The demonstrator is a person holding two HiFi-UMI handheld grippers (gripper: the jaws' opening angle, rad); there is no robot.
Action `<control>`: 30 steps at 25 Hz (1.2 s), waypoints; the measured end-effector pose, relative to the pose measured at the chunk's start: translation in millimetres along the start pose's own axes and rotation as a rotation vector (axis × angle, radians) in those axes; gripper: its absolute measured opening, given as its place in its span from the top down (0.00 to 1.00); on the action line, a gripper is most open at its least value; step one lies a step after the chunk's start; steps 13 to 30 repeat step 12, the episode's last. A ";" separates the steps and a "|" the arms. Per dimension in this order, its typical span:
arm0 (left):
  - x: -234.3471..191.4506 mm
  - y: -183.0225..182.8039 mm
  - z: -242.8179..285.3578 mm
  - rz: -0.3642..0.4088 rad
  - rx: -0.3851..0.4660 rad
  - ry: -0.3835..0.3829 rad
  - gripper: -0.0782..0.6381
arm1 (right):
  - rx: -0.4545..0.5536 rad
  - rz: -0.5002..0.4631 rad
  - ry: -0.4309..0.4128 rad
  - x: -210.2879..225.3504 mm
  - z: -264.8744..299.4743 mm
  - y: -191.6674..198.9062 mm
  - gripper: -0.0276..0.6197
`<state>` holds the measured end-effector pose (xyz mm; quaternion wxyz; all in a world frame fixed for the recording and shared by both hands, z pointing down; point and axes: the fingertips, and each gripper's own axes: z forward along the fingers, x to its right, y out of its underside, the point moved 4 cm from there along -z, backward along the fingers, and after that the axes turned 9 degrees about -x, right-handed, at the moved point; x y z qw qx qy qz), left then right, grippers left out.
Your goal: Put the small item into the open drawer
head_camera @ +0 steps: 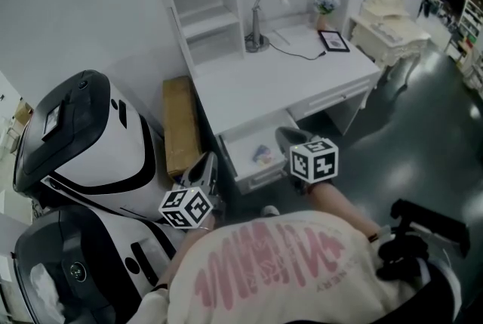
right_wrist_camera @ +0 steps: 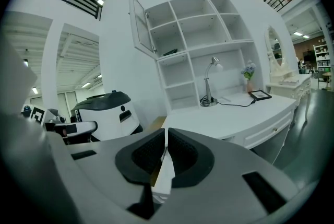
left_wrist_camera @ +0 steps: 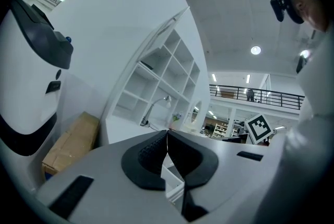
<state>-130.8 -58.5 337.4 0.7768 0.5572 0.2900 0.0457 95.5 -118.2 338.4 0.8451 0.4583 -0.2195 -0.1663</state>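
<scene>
Drawer (head_camera: pixel 240 150): white, boxy, open, holding small pastel item (head_camera: pixel 263 155). Left gripper (left_wrist_camera: pixel 167 134), right gripper (right_wrist_camera: pixel 166 133): ribbed black fingers (left_wrist_camera: pixel 150 152) closed together, empty.

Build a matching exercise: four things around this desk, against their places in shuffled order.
1 lamp
2 box
3 small item
4 frame

A in the open drawer
B beside the desk, at its left
C on the desk, back left
D on the desk, by the flowers

Pairs: 1-C, 2-B, 3-A, 4-D
</scene>
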 end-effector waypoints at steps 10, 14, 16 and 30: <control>2.6 -3.9 1.6 0.018 0.012 0.003 0.85 | 0.001 -0.004 0.010 3.8 -3.0 -2.0 0.90; 3.5 -3.8 1.8 0.018 0.013 0.005 0.85 | -0.003 -0.001 0.011 4.2 -3.2 -0.4 0.90; 3.5 -3.8 1.8 0.018 0.013 0.005 0.85 | -0.003 -0.001 0.011 4.2 -3.2 -0.4 0.90; 3.5 -3.8 1.8 0.018 0.013 0.005 0.85 | -0.003 -0.001 0.011 4.2 -3.2 -0.4 0.90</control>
